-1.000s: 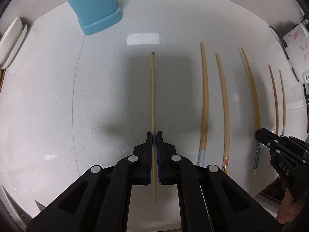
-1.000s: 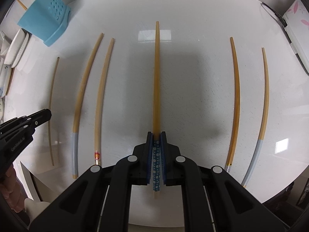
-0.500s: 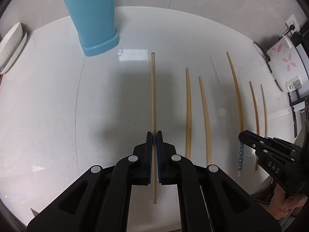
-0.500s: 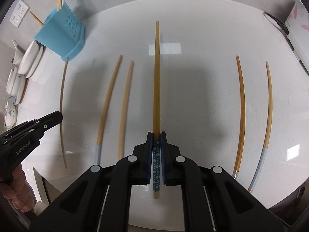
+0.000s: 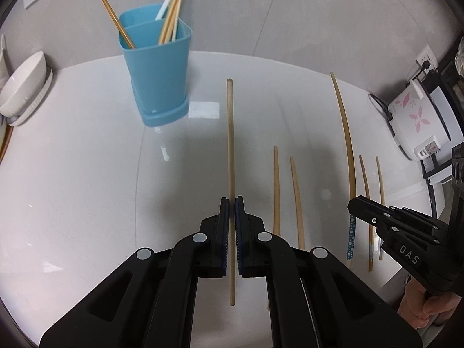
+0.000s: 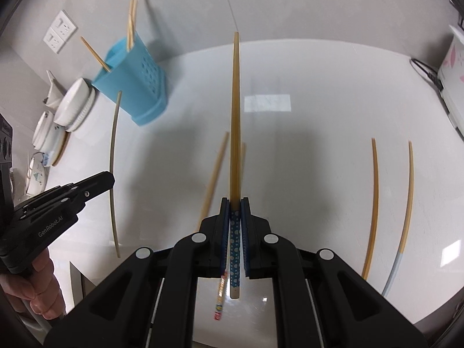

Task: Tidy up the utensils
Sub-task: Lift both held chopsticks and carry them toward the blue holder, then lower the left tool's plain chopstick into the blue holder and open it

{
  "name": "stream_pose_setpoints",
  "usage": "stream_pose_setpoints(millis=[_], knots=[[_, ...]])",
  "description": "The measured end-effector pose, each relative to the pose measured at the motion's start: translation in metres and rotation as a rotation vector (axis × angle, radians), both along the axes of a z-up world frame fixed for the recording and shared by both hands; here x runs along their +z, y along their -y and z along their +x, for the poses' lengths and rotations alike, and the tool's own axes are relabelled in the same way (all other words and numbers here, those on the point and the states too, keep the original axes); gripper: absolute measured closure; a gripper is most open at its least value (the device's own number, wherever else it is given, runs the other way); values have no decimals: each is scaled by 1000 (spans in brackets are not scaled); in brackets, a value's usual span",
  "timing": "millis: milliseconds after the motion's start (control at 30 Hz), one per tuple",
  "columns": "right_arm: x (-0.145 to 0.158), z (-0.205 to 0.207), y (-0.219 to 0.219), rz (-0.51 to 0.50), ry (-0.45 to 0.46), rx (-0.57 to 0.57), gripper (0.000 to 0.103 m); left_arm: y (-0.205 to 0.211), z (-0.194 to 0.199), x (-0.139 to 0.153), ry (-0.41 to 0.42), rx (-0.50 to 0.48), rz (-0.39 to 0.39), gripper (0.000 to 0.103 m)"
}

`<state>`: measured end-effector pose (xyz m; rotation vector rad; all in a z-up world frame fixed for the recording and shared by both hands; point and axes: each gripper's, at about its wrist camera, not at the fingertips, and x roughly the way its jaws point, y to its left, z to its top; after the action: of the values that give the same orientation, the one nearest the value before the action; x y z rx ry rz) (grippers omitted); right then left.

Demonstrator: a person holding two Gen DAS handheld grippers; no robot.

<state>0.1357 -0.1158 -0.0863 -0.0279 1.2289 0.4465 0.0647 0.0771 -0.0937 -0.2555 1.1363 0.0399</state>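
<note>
While each tool pinches one chopstick, both have risen off the bench since a second ago: the left tool grips a plain chopstick, the right tool a dotted-handled chopstick. The blue holder, already holding several sticks, has come into fuller view ahead, so delivery looks next. Four chopsticks lie on the bench.

The left gripper has its jaws pressed together on a plain chopstick running forward between the pads; the right gripper likewise clamps a dotted-handled chopstick, both raised, each held in a hand
</note>
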Motion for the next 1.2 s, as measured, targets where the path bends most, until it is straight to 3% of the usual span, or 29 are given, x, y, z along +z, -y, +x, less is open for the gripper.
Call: stream_pose_setpoints(millis=[567, 1200], knots=[[38, 24, -44, 94, 117, 39, 96, -43, 11, 45, 141, 65, -6, 99], [79, 66, -107, 121, 229, 76, 96, -86, 45, 90, 292, 109, -14, 99]])
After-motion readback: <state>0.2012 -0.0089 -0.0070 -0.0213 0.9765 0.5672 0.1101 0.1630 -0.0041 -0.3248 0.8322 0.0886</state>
